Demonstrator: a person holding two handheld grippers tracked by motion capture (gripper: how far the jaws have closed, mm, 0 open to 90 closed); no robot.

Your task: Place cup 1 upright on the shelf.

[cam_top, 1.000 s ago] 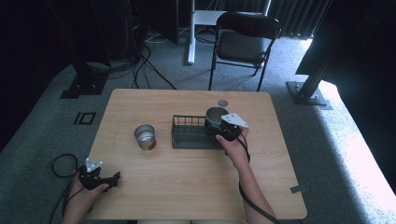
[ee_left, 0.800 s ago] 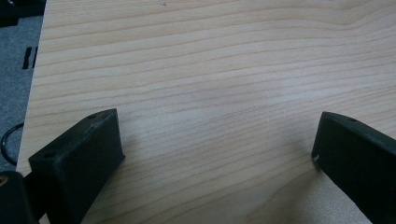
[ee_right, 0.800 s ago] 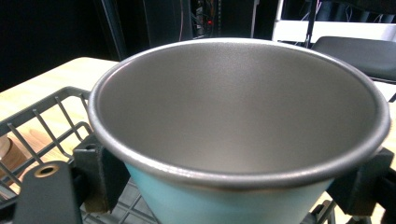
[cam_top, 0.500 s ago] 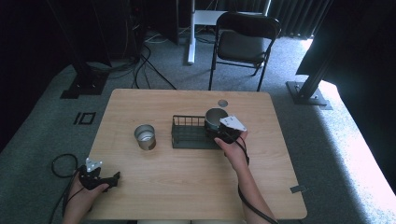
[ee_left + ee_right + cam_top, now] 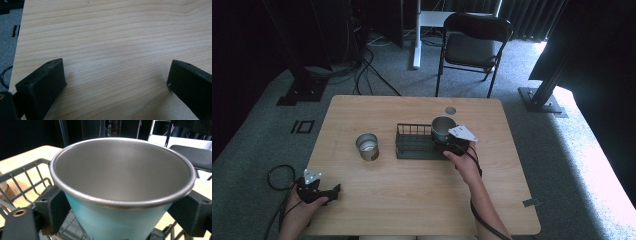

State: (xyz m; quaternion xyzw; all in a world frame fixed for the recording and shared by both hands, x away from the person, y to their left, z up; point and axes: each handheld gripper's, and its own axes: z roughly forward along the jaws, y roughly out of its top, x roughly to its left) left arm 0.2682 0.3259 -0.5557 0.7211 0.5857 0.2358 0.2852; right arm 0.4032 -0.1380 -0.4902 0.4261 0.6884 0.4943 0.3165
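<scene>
A light blue cup [image 5: 442,128] with a bare metal inside [image 5: 122,175] is held upright over the right end of a black wire rack [image 5: 414,143]. My right gripper [image 5: 446,138] is shut on the cup's wall, one jaw on each side [image 5: 125,215]. The rack's wires [image 5: 27,175] show to the left and below the cup. Whether the cup's base touches the rack is hidden. My left gripper [image 5: 330,192] rests low at the table's near left corner. It is open [image 5: 115,82], with only bare wood between its jaws.
A silver metal cup [image 5: 367,146] stands on the wooden table [image 5: 412,200] to the left of the rack. A round grommet [image 5: 450,110] sits near the far edge. A black folding chair [image 5: 476,42] stands beyond the table. Cables lie on the floor.
My right gripper has sunk slightly with the blue cup, over the rack's right end. The left gripper has stayed where it was.
</scene>
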